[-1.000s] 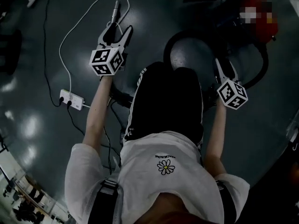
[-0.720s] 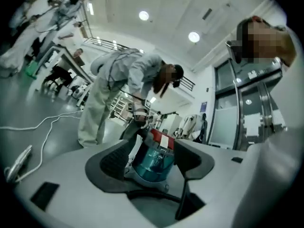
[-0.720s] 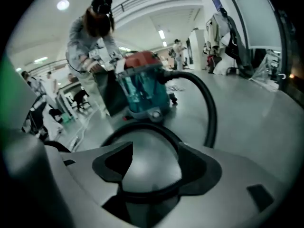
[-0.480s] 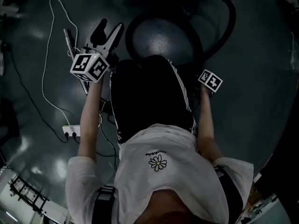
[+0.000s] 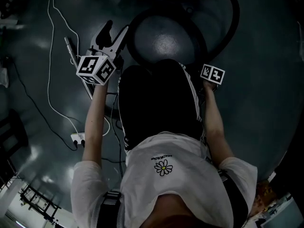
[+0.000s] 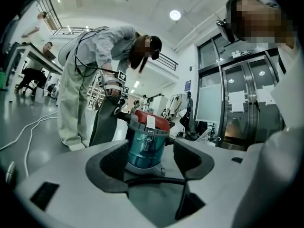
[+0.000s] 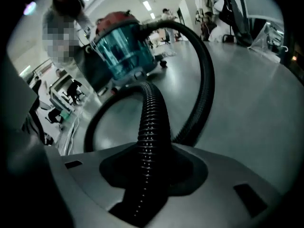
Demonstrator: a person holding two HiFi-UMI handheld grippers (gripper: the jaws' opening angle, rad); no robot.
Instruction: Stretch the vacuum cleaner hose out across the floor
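Observation:
The black ribbed vacuum hose (image 7: 153, 127) runs up between the jaws of my right gripper (image 7: 152, 175), whose jaws have just been closing and now hold it. The hose curls in a loop (image 5: 142, 23) on the dark floor ahead of the person's legs and leads back to the teal vacuum cleaner with a red lid (image 7: 121, 46). In the head view only the right gripper's marker cube (image 5: 212, 73) shows, beside the right leg. My left gripper (image 5: 116, 30) is open and empty, held level and facing the vacuum cleaner (image 6: 147, 141).
A white cable (image 5: 50, 56) trails down the floor at the left to a power strip (image 5: 78, 137). A thin metal tube (image 5: 71, 49) lies beside the left gripper. Another person (image 6: 95, 80) bends over behind the vacuum cleaner. Glass doors (image 6: 237, 108) stand at the right.
The right gripper has dropped from beside the knee down to the hose at the right leg. The left gripper has swung towards the hose loop, away from the metal tube.

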